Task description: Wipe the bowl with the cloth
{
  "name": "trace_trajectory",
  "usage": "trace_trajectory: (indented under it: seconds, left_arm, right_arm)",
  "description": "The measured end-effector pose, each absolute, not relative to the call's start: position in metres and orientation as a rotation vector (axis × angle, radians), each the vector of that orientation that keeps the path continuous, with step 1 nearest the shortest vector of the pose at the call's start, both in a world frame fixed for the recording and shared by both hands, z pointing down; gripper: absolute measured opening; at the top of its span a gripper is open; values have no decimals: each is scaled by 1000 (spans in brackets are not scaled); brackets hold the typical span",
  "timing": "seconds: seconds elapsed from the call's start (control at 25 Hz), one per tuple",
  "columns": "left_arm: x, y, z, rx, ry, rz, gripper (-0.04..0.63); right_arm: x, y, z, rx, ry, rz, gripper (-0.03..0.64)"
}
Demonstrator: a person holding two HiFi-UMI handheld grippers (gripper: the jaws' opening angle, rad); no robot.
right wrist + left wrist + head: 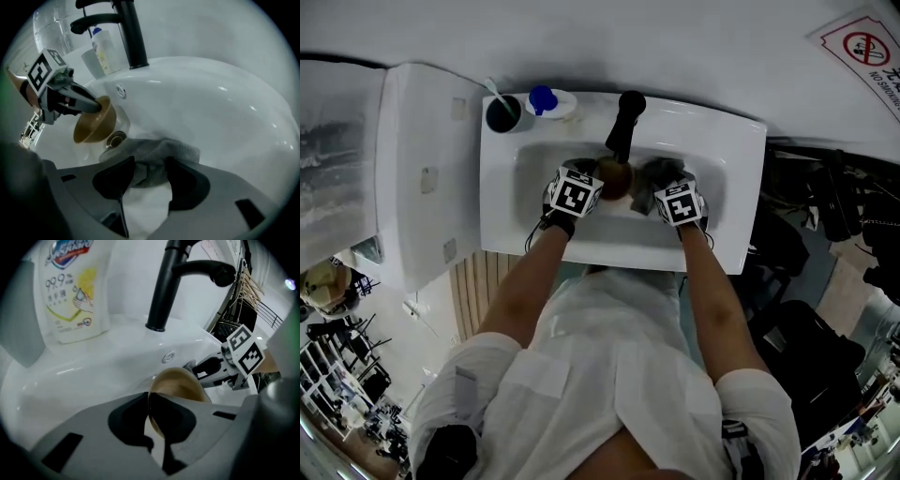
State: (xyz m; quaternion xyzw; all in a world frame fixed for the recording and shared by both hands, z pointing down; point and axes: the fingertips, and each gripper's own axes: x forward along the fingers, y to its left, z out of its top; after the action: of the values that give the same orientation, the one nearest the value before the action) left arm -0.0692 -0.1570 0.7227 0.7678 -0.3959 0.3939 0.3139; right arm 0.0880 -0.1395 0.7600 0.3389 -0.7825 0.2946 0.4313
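Note:
A small brown bowl (pixel 617 178) is held on edge over the white sink (pixel 727 141) basin, below the black faucet (pixel 626 122). My left gripper (pixel 602 182) is shut on the bowl's rim; in the left gripper view the bowl (pixel 180 384) stands up between the closed jaws of that gripper (pixel 152 412). A crumpled grey cloth (pixel 164 152) lies on the basin floor to the right of the bowl (pixel 93 124). My right gripper (pixel 149 177) stands open around the cloth, its jaws wide on either side. In the head view the cloth (pixel 660 171) lies just past the right gripper (pixel 666 185).
The drain (pixel 116 139) sits under the bowl, next to the cloth. A soap bottle (pixel 75 291) with a blue cap (pixel 542 98) and a black cup (pixel 502 112) stand on the sink's back left rim. A white cabinet (pixel 422 169) flanks the sink's left side.

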Motion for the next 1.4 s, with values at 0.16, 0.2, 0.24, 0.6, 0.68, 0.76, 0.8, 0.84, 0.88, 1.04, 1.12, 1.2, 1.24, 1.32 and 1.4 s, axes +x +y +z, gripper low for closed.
trace_trajectory:
  seconds: [0.16, 0.2, 0.24, 0.6, 0.68, 0.76, 0.8, 0.84, 0.88, 1.04, 1.12, 1.2, 1.24, 1.32, 1.4]
  left_arm:
    - [-84, -153, 701, 1991, -1074, 1027, 18]
    - [-86, -153, 696, 1986, -1079, 1023, 18]
    - [-88, -153, 693, 1978, -1087, 1018, 18]
    - [-113, -153, 663, 1892, -1197, 964, 18]
    - [-114, -153, 654, 1892, -1209, 947, 18]
    - [-113, -153, 645, 1895, -1218, 927, 18]
    - [-112, -154, 641, 1895, -1224, 919, 18]
    - [-111, -154, 638, 1895, -1231, 915, 18]
    - [-110, -154, 634, 1895, -1236, 914, 18]
    - [-96, -152, 616, 1931, -1217, 905, 18]
    - [-85, -148, 606, 1959, -1193, 882, 18]
    - [-76, -142, 597, 1982, -1165, 860, 18]
    - [-72, -138, 593, 1994, -1150, 854, 18]
    - [-64, -131, 587, 2021, -1119, 850, 18]
    - [-56, -123, 582, 2048, -1084, 852, 23]
  right_arm:
    - [88, -145, 768, 844, -1889, 605, 196]
    - [89, -146, 769, 834, -1875, 572, 159]
    - [89, -146, 770, 819, -1866, 556, 114]
    - [68, -146, 656, 1031, -2162, 718, 43]
    - [50, -138, 609, 1026, -2270, 717, 43]
    - [29, -126, 575, 976, -2345, 685, 44]
    - [19, -120, 564, 944, -2365, 661, 43]
    - [8, -116, 555, 912, -2379, 635, 44]
    - [-3, -112, 549, 880, -2390, 610, 44]
    - [-36, -108, 547, 794, -2376, 583, 44]
    - [-41, -107, 560, 775, -2309, 642, 44]
    - [-41, -105, 569, 765, -2241, 712, 44]
    - [-38, -103, 572, 769, -2210, 734, 43]
    - [-31, -101, 577, 792, -2158, 751, 43]
    - [-24, -99, 581, 823, -2116, 753, 44]
